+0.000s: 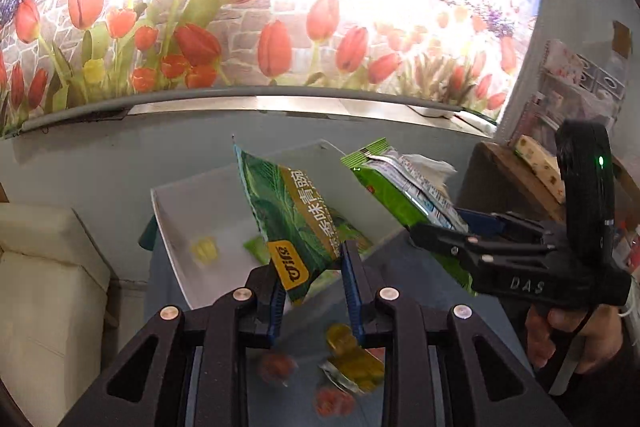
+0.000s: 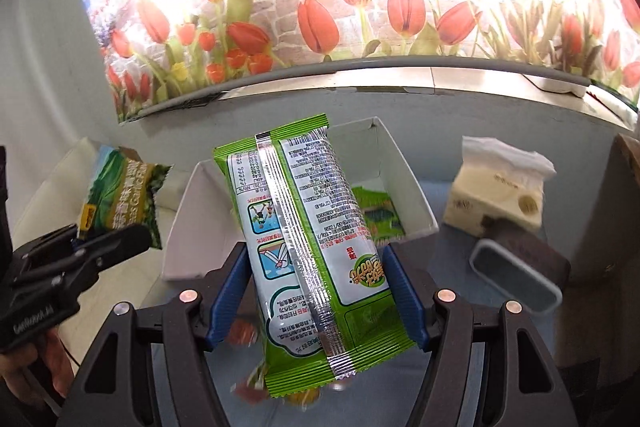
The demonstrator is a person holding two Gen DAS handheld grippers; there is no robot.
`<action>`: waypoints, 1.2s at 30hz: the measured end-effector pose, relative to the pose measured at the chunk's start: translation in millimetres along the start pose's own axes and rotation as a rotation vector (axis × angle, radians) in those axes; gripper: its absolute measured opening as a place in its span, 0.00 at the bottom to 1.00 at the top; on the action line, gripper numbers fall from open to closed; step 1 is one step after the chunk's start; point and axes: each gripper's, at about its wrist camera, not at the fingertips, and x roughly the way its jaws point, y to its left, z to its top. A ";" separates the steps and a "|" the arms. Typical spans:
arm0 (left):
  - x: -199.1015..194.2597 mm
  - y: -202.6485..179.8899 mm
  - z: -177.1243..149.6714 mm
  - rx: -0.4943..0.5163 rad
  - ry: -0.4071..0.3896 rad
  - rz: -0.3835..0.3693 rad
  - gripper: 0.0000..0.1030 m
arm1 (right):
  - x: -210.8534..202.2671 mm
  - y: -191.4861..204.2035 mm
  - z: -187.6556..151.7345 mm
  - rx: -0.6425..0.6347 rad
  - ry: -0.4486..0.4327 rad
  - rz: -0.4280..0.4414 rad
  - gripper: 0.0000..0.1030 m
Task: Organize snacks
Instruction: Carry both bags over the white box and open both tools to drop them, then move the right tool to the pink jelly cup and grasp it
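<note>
My left gripper (image 1: 310, 261) is shut on the lower corner of a green pea snack bag (image 1: 288, 215), which hangs in the air above a white open box (image 1: 180, 227). In the right wrist view that same bag (image 2: 120, 195) and left gripper (image 2: 104, 239) show at the left. My right gripper (image 2: 316, 255) is shut on a green and white snack packet (image 2: 308, 247), held back side up over the box (image 2: 192, 227). Inside the box lies another green packet (image 2: 380, 215) and a small yellow snack (image 1: 204, 251). The right gripper (image 1: 440, 227) with its packet (image 1: 384, 187) appears at the right.
Loose yellow (image 1: 352, 359) and red (image 1: 276, 367) snacks lie on the blue table below my grippers. A tissue pack (image 2: 500, 195) and a grey-rimmed dark block (image 2: 516, 279) stand right of the box. A white cushion (image 1: 48, 267) is at the left; a tulip-printed wall rises behind.
</note>
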 end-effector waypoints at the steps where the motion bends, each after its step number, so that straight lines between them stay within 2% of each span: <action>1: 6.6 5.8 4.7 -0.004 0.007 -0.002 0.28 | 10.3 -0.9 10.8 0.007 0.007 -0.005 0.70; 6: 39.3 30.5 16.5 -0.019 0.042 0.009 0.28 | 57.1 -5.7 45.4 0.047 0.047 0.010 0.70; 11: 58.6 41.0 14.8 -0.015 0.062 0.023 0.29 | 88.8 -9.7 58.6 0.078 0.075 0.013 0.71; 13: 64.7 45.8 13.2 -0.031 0.072 0.047 0.49 | 98.9 -13.6 60.4 0.102 0.086 0.010 0.81; 15: 67.9 49.7 9.4 -0.034 0.073 0.042 0.93 | 109.1 -20.2 59.6 0.143 0.114 0.017 0.93; 16: 68.1 50.6 7.6 -0.032 0.071 0.048 1.00 | 110.3 -22.2 58.9 0.149 0.113 0.011 0.98; 21: 69.7 55.1 -1.6 -0.022 0.087 0.077 1.00 | 107.5 -27.3 51.3 0.117 0.092 -0.017 1.00; 28: 54.2 54.8 -6.4 -0.057 0.069 0.085 1.00 | 69.2 -35.3 35.2 0.100 0.011 -0.018 1.00; 31: 38.8 45.9 -12.1 -0.039 0.042 0.092 1.00 | 49.6 -37.1 19.9 0.071 -0.017 -0.028 1.00; 36: 13.5 24.7 -32.4 -0.003 0.007 0.089 1.00 | 24.7 -37.5 -24.6 0.047 -0.025 -0.026 1.00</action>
